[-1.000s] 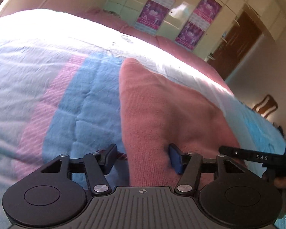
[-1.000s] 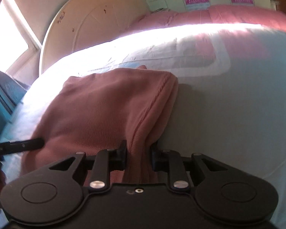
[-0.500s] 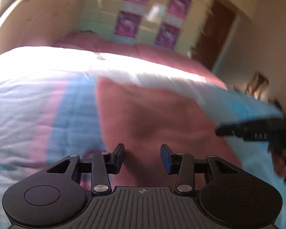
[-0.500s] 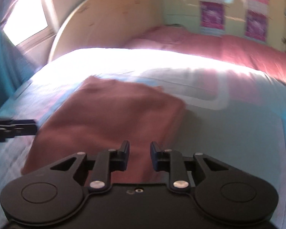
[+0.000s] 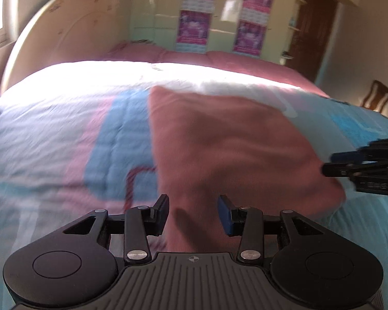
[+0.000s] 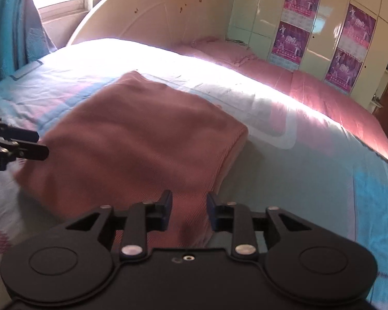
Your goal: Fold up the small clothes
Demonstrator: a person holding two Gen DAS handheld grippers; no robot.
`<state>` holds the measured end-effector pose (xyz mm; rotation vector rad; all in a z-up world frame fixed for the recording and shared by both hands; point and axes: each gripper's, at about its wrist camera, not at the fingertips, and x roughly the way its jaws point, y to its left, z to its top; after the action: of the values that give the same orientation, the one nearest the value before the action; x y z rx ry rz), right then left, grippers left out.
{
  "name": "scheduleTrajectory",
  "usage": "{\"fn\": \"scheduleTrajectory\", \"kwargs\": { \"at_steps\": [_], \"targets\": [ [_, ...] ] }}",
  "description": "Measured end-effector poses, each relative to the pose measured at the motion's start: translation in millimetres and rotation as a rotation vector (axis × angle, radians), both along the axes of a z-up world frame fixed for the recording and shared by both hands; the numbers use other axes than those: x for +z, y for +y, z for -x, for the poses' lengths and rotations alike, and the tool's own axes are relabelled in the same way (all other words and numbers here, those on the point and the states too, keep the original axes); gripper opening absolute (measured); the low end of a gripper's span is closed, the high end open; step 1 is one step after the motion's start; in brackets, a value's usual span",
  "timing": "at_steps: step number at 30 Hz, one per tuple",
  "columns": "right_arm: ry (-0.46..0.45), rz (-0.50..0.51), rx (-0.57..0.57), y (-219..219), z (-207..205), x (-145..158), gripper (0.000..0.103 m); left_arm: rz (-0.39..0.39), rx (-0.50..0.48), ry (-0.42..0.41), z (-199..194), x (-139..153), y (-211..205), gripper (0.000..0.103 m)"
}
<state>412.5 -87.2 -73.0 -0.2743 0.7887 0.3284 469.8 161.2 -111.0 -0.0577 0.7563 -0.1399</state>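
A pink knit garment lies folded in a flat rectangle on the bed. My left gripper hovers over its near left corner, jaws apart and holding nothing. In the right wrist view the same garment spreads out ahead. My right gripper hangs over its near right corner, and its jaws are opening with no cloth pinched between them. Each gripper shows in the other's view: the right gripper at the garment's right edge, the left gripper at its left edge.
The bedspread has blue, pink and white patches. A cream headboard stands at the far end, and a pink blanket runs along the far side. A wardrobe with purple posters, a dark door and a wooden chair stand beyond.
The right gripper let go of the garment's folded edge. Both grippers drew back and rose, and the left jaws narrowed. The garment now lies flat.
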Motion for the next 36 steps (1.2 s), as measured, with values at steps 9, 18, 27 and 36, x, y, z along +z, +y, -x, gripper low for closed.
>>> {"fn": "scheduleTrajectory", "kwargs": {
  "at_steps": [9,18,27,36],
  "targets": [
    [0.097,-0.022,-0.082,-12.1,1.5,-32.9,0.000,0.000,0.058,0.072,13.9,-28.2,3.4,0.041],
    [0.033,-0.086,-0.318,-39.6,37.7,-11.0,0.015,-0.013,0.100,0.040,54.7,-13.4,-8.7,0.042],
    [-0.021,-0.189,-0.284,-50.5,118.8,25.0,0.033,-0.048,0.121,-0.094,124.2,25.9,-32.8,0.084],
    [-0.135,-0.195,-0.279,-58.7,209.2,58.9,0.102,-0.064,0.089,-0.169,212.3,71.3,-62.3,0.103]
  ]
}}
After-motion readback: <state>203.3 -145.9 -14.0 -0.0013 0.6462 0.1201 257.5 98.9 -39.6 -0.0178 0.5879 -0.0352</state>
